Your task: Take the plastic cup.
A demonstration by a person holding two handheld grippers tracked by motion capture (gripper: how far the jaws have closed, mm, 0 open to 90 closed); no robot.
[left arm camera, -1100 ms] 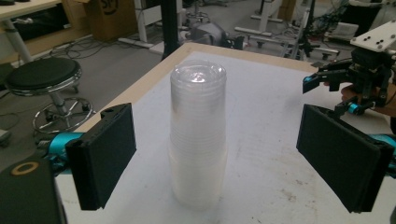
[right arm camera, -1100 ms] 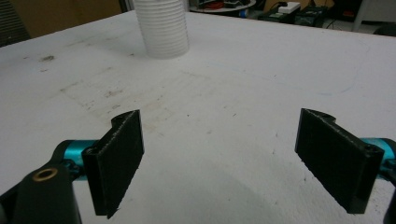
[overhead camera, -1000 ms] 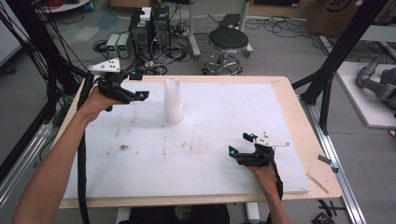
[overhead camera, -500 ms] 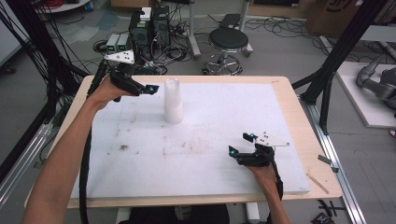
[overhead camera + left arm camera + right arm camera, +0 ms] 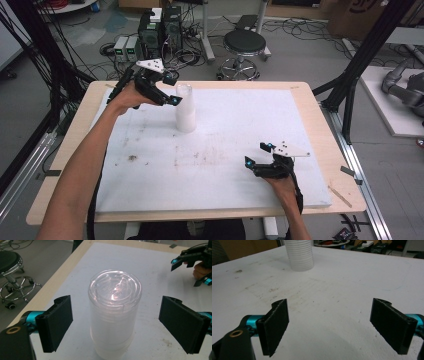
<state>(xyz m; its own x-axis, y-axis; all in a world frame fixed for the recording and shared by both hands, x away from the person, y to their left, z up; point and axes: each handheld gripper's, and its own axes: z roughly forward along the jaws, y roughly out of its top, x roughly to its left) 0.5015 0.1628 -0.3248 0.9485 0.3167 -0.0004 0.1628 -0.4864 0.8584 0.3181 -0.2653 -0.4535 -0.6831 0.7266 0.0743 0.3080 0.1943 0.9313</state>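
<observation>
A tall stack of clear plastic cups [image 5: 185, 107] stands upside down on the white board [image 5: 225, 150], toward its far left. My left gripper [image 5: 171, 89] hovers open just left of the stack's top. In the left gripper view the stack [image 5: 113, 315] stands between the wide-apart jaws of that gripper [image 5: 125, 326], touching neither. My right gripper [image 5: 257, 155] rests open near the board's front right, held by a hand. In the right gripper view that gripper [image 5: 337, 327] has only bare board between its jaws, and the ribbed stack [image 5: 299, 255] stands far off.
The white board lies on a wooden table [image 5: 320, 125]. Dark smudges [image 5: 132, 158] mark the board at front left. A black stool [image 5: 244, 45] and computer boxes [image 5: 160, 27] stand on the floor behind. A black frame post [image 5: 360, 65] rises at the right.
My left gripper has moved right and slightly up, from the table's far left edge to the top of the cup stack. The right gripper has stayed put.
</observation>
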